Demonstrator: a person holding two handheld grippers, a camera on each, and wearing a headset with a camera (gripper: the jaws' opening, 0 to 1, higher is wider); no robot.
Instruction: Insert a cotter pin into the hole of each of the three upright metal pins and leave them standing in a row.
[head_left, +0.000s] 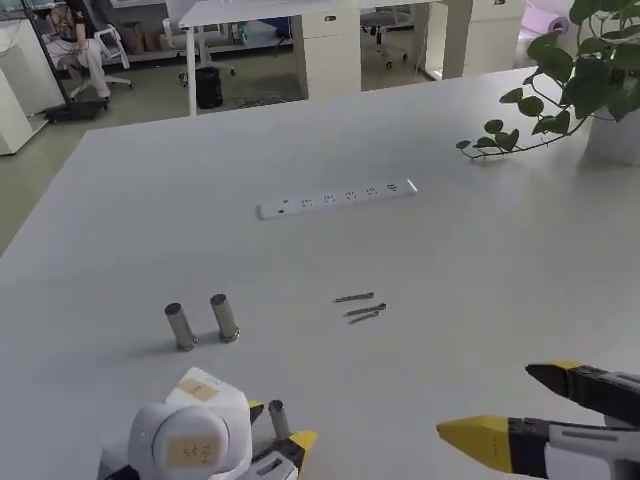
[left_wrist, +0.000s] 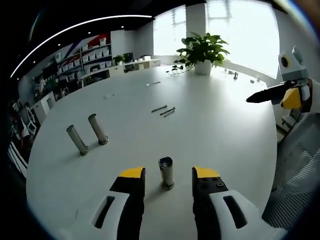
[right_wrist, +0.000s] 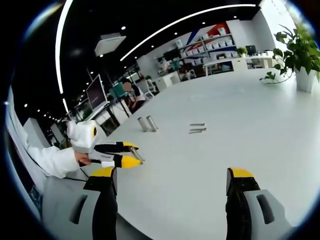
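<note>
Two upright metal pins (head_left: 180, 327) (head_left: 224, 318) stand side by side on the white table, left of centre. A third upright pin (head_left: 277, 411) stands nearer to me, between the yellow-tipped jaws of my left gripper (head_left: 278, 426). In the left gripper view this pin (left_wrist: 166, 172) has a gap to each jaw, so the left gripper (left_wrist: 169, 176) is open. Three cotter pins (head_left: 361, 308) lie flat in a small cluster at mid-table. My right gripper (head_left: 500, 403) hovers at the lower right, open wide and holding nothing (right_wrist: 171, 173).
A white power strip (head_left: 335, 198) lies across the table beyond the cotter pins. A potted plant (head_left: 585, 75) stands at the far right corner. Bare tabletop (head_left: 450, 270) stretches between the cotter pins and the right gripper. A person sits far off at the back left (head_left: 85, 45).
</note>
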